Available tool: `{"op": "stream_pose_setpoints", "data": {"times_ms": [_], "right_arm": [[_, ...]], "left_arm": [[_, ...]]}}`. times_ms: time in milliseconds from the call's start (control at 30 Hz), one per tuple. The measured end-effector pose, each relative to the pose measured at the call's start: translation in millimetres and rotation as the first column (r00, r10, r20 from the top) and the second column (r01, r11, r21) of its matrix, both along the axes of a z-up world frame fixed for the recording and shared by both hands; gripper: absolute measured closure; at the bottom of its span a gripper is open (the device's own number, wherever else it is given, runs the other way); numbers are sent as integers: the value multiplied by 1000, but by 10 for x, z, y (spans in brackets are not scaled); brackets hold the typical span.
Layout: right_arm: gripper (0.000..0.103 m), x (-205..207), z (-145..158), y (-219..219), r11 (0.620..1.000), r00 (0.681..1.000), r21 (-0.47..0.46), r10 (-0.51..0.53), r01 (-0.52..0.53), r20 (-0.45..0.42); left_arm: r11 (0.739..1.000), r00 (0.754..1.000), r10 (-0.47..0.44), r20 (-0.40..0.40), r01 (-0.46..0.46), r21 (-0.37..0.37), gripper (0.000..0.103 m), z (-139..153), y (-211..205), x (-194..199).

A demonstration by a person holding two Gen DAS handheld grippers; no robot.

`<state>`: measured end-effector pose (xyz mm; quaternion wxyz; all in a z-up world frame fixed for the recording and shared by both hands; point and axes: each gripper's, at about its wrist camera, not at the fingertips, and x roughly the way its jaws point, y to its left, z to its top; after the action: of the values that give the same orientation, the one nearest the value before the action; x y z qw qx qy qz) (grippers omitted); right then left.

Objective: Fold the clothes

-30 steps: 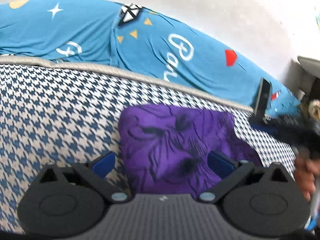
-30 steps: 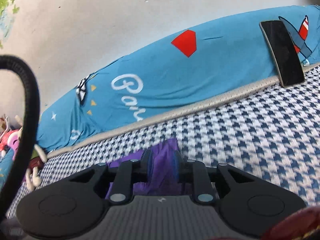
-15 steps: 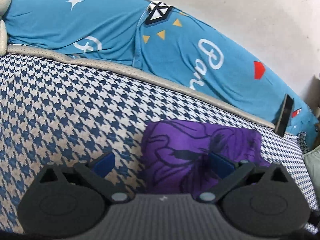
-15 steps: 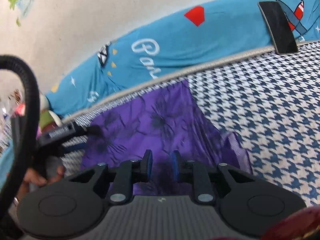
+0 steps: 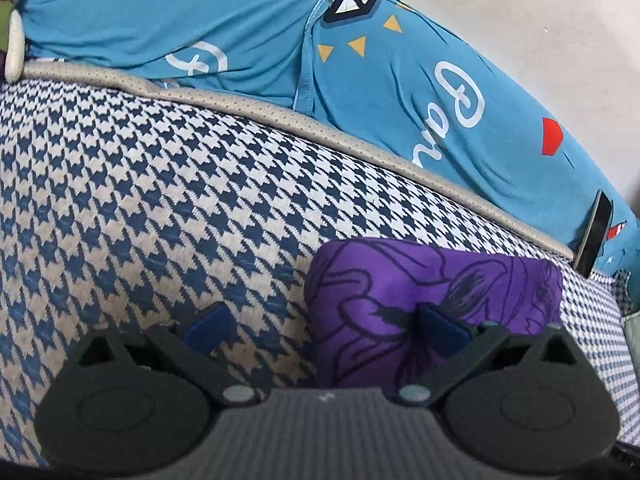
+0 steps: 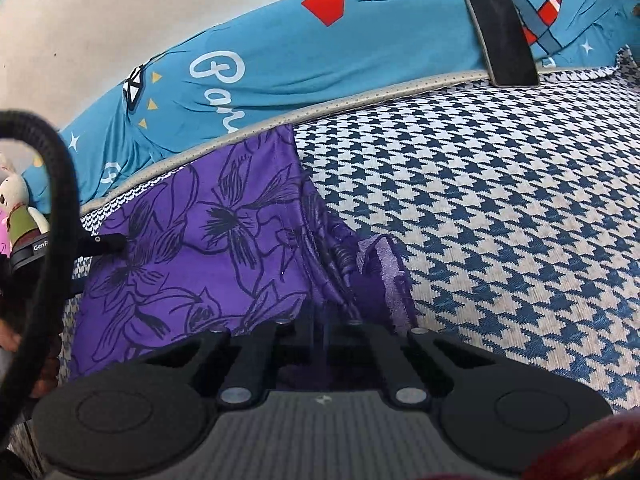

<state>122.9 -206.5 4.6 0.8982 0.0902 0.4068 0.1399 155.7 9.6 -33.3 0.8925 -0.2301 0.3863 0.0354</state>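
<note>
In the left wrist view, the left gripper (image 5: 324, 326) stood wide open and held nothing; its left blue pad was over the bare houndstooth cover (image 5: 168, 184), and its right blue pad lay on or just above the purple garment (image 5: 432, 292), I could not tell which; the garment, with black flower outlines, lay as a compact folded block on the cover, near the grey piped edge, with the blue printed sheet (image 5: 248, 28) behind it and a dark phone (image 5: 594, 236) leaning at the far right. In the right wrist view, the right gripper (image 6: 322, 334) had its fingers drawn narrow and close together, and the purple cloth (image 6: 200, 248) ran down between them, so it seemed to pinch a bunched edge or fold of the garment; the left part of the cloth was smooth and flat, while beside the fingers some layers stood up loose and a paler inner side was showing; a black cable (image 6: 56, 216) crossed the left side, and a small stuffed toy (image 6: 16, 208) sat at the far left. I judged that the folding was far along, at one of the last folds or the tidying; the next move probably called for laying the pinched edge over the flat part and letting go, while the open left gripper pressed the block so it would not slide.
</note>
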Motion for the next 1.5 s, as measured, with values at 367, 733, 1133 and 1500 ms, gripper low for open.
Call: {"op": "stream_pose_setpoints", "data": {"times_ms": [367,733,1133,1500], "right_arm": [[92,34,134,34,989,995,143,27,-41,100],[94,317,-44,136,987,995,130,-95,90,35],[91,273,60,116,984,992,140,-114,107,44],[81,-268,135,100,985,996,170,-14,-1,85]], "left_arm": [[998,996,-62,71,61,18,0,170,-201,-25],[999,998,-46,37,46,-11,0,-17,-263,205],[997,999,-16,39,19,-81,0,80,-132,89],[989,988,-148,48,147,16,0,277,-349,-500]]}}
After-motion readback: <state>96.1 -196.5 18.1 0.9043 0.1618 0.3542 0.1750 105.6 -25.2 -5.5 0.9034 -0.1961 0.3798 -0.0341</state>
